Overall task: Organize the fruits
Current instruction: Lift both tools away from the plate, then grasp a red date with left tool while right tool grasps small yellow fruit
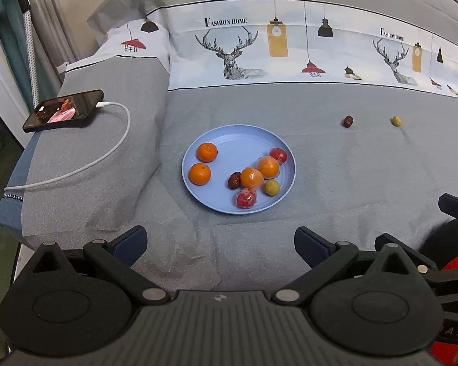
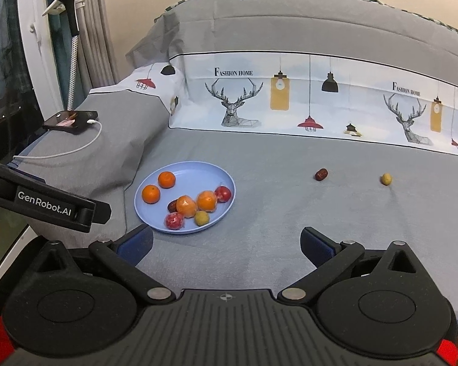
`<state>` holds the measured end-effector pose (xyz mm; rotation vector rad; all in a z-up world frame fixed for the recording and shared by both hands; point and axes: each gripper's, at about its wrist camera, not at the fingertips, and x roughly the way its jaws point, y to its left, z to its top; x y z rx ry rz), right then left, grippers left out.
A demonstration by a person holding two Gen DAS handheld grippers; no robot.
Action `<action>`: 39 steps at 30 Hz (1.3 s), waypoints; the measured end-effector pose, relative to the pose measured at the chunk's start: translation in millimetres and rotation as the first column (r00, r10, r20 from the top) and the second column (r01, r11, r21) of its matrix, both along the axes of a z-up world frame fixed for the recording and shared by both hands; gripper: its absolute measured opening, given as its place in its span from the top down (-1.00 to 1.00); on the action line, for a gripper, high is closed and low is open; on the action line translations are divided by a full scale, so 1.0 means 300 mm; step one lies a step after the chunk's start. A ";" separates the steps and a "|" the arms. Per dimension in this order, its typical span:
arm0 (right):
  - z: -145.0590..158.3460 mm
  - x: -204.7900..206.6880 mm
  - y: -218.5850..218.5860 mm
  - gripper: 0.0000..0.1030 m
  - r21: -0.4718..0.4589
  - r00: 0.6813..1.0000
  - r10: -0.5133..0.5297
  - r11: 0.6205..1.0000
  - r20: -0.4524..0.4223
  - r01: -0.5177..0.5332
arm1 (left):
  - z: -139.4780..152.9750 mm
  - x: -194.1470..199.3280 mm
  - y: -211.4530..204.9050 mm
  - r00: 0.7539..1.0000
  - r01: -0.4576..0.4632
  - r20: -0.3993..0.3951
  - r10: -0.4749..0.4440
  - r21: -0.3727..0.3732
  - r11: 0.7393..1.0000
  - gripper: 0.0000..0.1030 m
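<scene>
A light blue plate lies on the grey bedspread. On it are two bare oranges, two wrapped oranges, a wrapped red fruit, a red tomato, a dark date and a yellow-green fruit. A second date and a second yellow-green fruit lie loose on the bed to the right. My left gripper and my right gripper hang open and empty, short of the plate.
A phone on a white charging cable rests on a grey pillow at the left. A printed deer-and-lamp cloth band runs across the back. The bed's left edge drops off beside a curtain.
</scene>
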<state>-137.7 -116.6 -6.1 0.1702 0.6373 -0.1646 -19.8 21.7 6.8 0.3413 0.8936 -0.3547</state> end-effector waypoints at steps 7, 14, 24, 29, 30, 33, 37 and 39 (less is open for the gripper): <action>-0.025 0.011 -0.021 -0.98 0.036 1.000 -0.008 0.999 -0.011 0.009 | -0.022 0.017 -0.024 1.000 0.005 -0.014 -0.004 0.028 1.000 -0.99; -0.065 0.028 -0.045 -0.98 0.078 1.000 -0.023 0.997 -0.021 0.024 | -0.053 0.044 -0.061 0.999 0.007 -0.047 -0.004 0.059 0.998 -0.99; -0.141 0.052 -0.249 -0.98 0.101 0.972 -0.231 0.967 -0.046 0.235 | -0.099 0.143 -0.217 0.989 0.045 -0.140 -0.039 0.045 0.998 -0.99; -0.188 0.085 -0.440 -0.98 0.074 0.929 -0.365 0.927 -0.059 0.368 | -0.143 0.233 -0.404 0.975 0.108 -0.196 -0.103 0.016 0.994 -0.99; -0.201 0.098 -0.487 -0.98 0.070 0.917 -0.394 0.915 -0.065 0.398 | -0.155 0.257 -0.441 0.970 0.118 -0.212 -0.117 -0.007 0.993 -0.99; -0.244 0.147 -0.607 -0.98 0.052 0.900 -0.428 0.900 -0.082 0.433 | -0.213 0.340 -0.584 0.958 0.142 -0.248 -0.146 -0.036 0.989 -0.99; -0.315 0.244 -0.791 -0.98 0.000 0.881 -0.461 0.886 -0.101 0.464 | -0.316 0.467 -0.818 0.950 0.200 -0.239 -0.200 -0.024 0.979 -0.99; -0.364 0.294 -0.886 -0.98 -0.005 0.863 -0.492 0.869 -0.116 0.495 | -0.370 0.517 -0.927 0.942 0.259 -0.213 -0.258 -0.023 0.966 -0.99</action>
